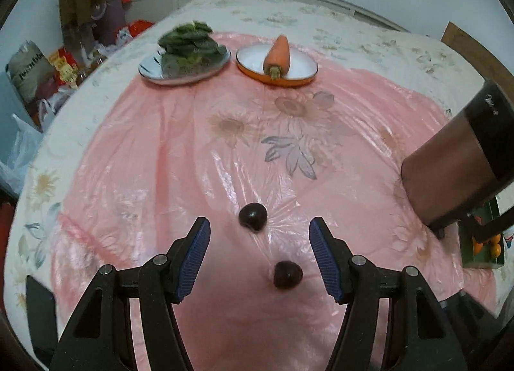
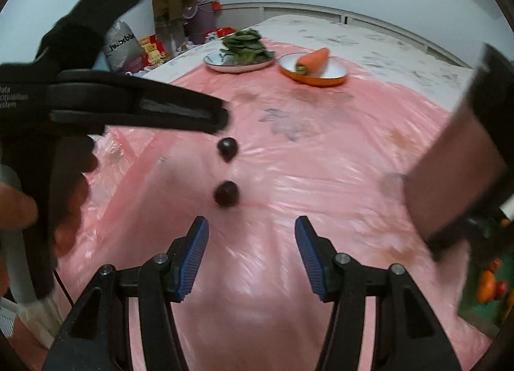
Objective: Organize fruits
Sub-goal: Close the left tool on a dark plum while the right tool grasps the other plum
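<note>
Near dark fruit (image 1: 288, 275) sits between your left tool (image 1: 259, 260) pads, jaws wide, nothing held. Second fruit (image 1: 252, 216) just beyond tips. Right tool (image 2: 250, 258) wide, empty, farther back; left nearer.

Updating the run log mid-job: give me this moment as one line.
left gripper: open, empty | right gripper: open, empty | two dark fruits: on pink sheet, ungrasped | carrot: on orange plate

Two dark fruits (image 2: 226, 175) mid-frame on pink sheet (image 2: 321, 178); right gripper (image 2: 251, 242) spread below; carrot (image 2: 313, 60) upper right.
</note>
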A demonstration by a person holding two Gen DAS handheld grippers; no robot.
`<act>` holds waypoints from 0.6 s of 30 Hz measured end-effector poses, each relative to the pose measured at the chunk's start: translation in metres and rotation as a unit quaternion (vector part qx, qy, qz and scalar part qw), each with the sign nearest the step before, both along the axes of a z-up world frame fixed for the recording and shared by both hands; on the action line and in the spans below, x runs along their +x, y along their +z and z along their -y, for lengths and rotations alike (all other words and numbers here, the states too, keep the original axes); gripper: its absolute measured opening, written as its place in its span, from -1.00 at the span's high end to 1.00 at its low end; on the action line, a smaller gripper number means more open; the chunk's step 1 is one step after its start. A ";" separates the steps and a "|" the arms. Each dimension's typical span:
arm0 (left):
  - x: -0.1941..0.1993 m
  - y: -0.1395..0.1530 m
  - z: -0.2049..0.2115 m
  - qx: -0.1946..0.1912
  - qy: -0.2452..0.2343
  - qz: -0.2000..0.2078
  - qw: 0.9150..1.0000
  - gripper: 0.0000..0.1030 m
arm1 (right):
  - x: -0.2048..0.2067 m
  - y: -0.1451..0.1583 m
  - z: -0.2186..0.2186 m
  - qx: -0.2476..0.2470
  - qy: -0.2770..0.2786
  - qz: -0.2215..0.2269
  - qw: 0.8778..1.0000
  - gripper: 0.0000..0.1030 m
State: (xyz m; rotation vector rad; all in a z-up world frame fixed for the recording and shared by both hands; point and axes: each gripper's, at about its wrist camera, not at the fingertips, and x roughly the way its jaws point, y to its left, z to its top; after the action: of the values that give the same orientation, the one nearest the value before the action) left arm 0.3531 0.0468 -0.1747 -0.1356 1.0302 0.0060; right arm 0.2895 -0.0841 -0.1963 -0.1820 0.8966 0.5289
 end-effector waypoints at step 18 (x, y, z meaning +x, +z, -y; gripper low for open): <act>0.030 -0.038 -0.015 -0.028 -0.008 -0.041 0.999 -0.13 | 0.037 -0.041 -0.037 0.045 0.006 -0.039 0.998 -0.96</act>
State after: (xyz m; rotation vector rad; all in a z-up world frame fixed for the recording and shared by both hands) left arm 0.3828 0.0615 -0.2130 -0.1790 1.1132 -0.0309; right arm 0.3269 -0.0472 -0.2374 -0.0857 0.9459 0.5894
